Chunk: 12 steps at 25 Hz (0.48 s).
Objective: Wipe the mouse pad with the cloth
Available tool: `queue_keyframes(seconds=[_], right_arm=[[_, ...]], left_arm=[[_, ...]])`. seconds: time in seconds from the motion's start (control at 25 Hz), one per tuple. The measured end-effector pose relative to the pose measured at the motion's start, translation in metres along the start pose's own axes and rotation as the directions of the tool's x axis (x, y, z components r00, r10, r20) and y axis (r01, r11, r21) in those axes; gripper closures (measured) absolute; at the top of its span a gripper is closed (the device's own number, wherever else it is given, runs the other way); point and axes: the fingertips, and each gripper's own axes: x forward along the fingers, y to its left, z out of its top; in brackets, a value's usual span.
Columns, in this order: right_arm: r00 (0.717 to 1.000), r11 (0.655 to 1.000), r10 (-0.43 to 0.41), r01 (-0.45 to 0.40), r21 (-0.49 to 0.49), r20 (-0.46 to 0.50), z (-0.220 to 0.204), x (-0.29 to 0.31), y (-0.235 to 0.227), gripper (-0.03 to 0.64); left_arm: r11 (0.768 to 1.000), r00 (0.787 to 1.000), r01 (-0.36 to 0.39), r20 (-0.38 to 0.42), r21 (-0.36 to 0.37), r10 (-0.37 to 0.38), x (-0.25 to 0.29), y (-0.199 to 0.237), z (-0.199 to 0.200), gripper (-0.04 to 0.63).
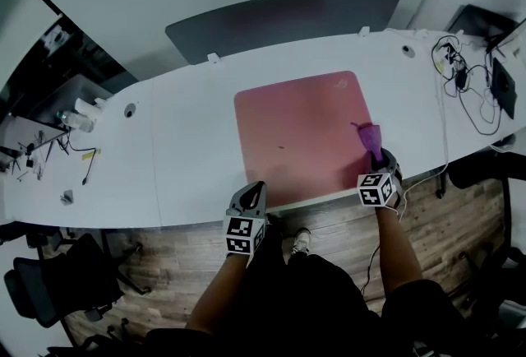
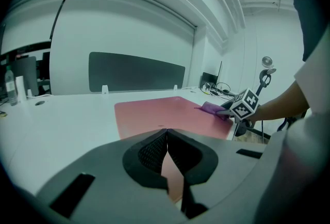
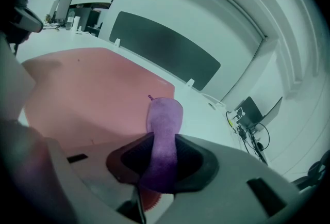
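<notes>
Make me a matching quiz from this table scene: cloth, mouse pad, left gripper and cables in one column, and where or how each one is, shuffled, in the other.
1. cloth
2. mouse pad
3. left gripper
4. cables

A. shut, holding nothing
B. tangled at the right end of the table
C. pinched in the right gripper
D. pink, lying flat

Pairs: 1-C, 2-D, 3-A, 4-B

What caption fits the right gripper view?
Right hand-held gripper holds a purple cloth at the edge of the mouse pad.
</notes>
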Motion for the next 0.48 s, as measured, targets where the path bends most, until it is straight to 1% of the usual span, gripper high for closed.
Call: queue_keyframes(seconds=[0.24, 0.28, 0.36, 0.48], right_arm=[[1.000, 0.999, -0.020, 0.020, 0.025, -0.006, 0.001, 0.000, -0.003, 0.492], [1.000, 0.999, -0.027, 0.027, 0.023, 0.011, 0.006, -0.004, -0.002, 0.492], [0.996, 0.999, -0.038, 0.036, 0.036, 0.079, 0.023, -0.017, 0.000, 0.495], [0.981, 0.996, -0.033, 0.016, 0.092, 0.193, 0.057, -0.045, 0.007, 0.495]], left_arm=[[1.000, 1.000, 0.016, 0.011, 0.000, -0.016, 0.000, -0.004, 0.000, 0.574], [1.000, 1.000, 0.019, 0.016, 0.000, -0.019, 0.000, -0.004, 0.001, 0.575], [1.000, 0.999, 0.026, 0.031, 0.004, -0.026, 0.000, -0.006, 0.004, 0.574], [0.999, 0.998, 0.032, 0.056, 0.006, -0.032, -0.003, -0.007, 0.010, 0.575]])
